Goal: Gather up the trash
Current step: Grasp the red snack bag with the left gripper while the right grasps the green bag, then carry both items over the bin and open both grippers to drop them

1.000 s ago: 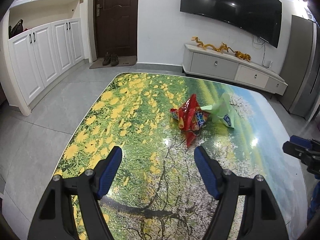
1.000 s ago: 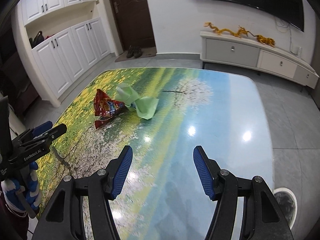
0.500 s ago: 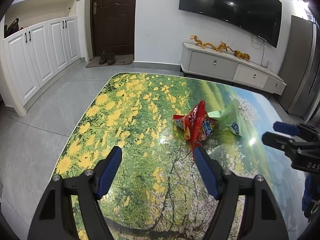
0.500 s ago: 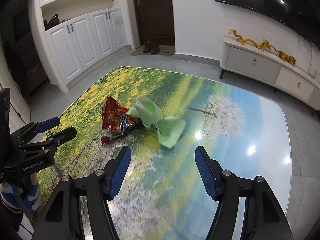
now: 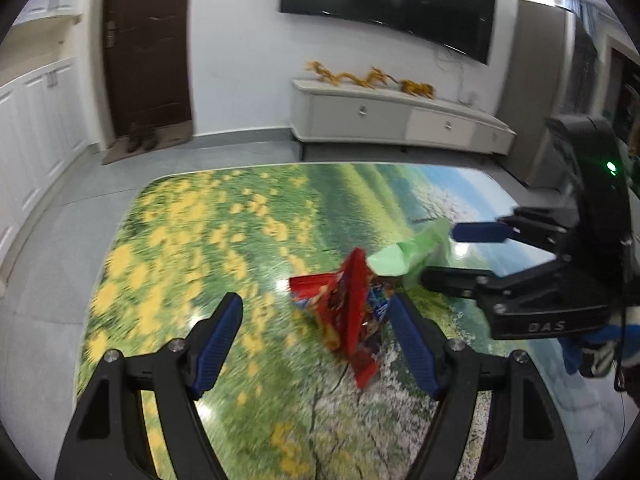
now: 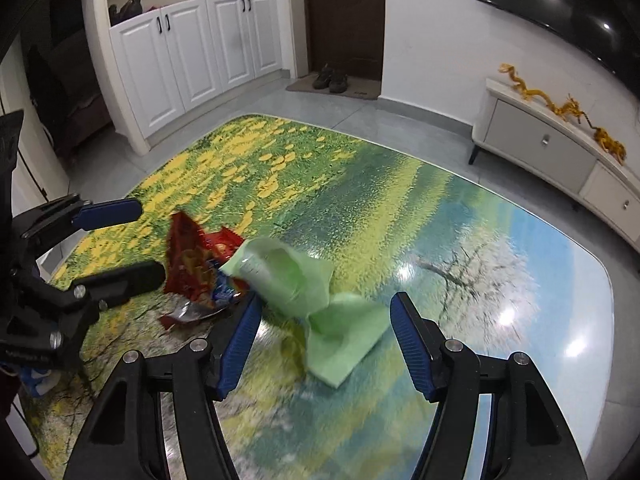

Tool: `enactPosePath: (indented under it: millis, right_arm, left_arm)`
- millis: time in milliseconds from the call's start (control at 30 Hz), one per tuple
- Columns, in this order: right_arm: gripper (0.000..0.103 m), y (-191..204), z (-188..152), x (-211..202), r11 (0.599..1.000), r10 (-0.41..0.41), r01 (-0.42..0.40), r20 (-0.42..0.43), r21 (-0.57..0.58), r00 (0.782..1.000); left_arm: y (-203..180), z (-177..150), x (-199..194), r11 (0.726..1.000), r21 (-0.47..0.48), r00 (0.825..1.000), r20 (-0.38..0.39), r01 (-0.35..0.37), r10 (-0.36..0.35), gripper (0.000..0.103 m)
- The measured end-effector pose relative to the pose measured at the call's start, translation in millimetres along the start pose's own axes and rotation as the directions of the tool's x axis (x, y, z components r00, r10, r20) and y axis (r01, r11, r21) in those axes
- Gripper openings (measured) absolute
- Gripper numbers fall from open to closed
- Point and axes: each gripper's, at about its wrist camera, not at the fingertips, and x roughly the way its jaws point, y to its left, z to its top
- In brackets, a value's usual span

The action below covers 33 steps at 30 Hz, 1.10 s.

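Red snack wrapper (image 5: 352,304) sits between the wide-open left gripper (image 5: 316,340) jaws; green bag (image 6: 304,288) sits between the wide-open right gripper (image 6: 324,344) jaws, neither gripped

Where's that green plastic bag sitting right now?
The green bag lies crumpled on the landscape-print table, touching the red snack wrapper on its left in the right wrist view, just ahead of the open right gripper.

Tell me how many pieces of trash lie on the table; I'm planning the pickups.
2: a red snack wrapper and, touching its right side, a crumpled green bag, both near the table's middle. Nothing else shows.
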Motion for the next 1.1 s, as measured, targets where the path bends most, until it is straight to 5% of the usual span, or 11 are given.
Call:
enactPosePath:
  millis: [167, 333, 400, 533, 700, 1100]
  right_arm:
    - [0.065, 0.1, 3.9, 17.6, 0.999, 0.026, -0.027, -0.029, -0.029, 0.999]
    - [0.044, 1.2, 0.5, 17.7, 0.998, 0.038, -0.039, -0.040, -0.040, 0.998]
    - [0.035, -1.2, -1.1, 14.2, 0.999, 0.041, -0.042, -0.040, -0.024, 0.998]
    - [0.033, -7.7, -17.9, -1.1, 0.998, 0.049, -0.048, -0.041, 0.031, 0.998]
    - [0.032, -5.4, -51.0, -32.6, 0.994, 0.066, -0.063, -0.033, 0.087, 0.997]
    - [0.032, 3.9, -140.1, -147.2, 0.972, 0.038, -0.054, 0.073, 0.229, 0.997]
  left_arm:
    - [-2.2, 4.7, 24.5, 0.999, 0.031, 0.999, -0.029, 0.028, -0.027, 0.075]
    - [2.4, 2.6, 37.2, 0.998, 0.002, 0.996, -0.053, 0.066, -0.066, 0.072]
    - [3.3, 1.9, 36.7, 0.996, -0.009, 0.995, -0.055, 0.086, -0.086, 0.053]
    - [-2.3, -5.1, 35.1, 0.993, -0.027, 0.990, -0.083, 0.111, -0.113, 0.033]
    - [-21.7, -18.3, 8.4, 0.995, -0.021, 0.993, -0.059, 0.098, -0.099, 0.024]
    - [-108.8, -49.8, -95.7, 0.997, 0.069, 0.999, 0.036, 0.037, -0.040, 0.022]
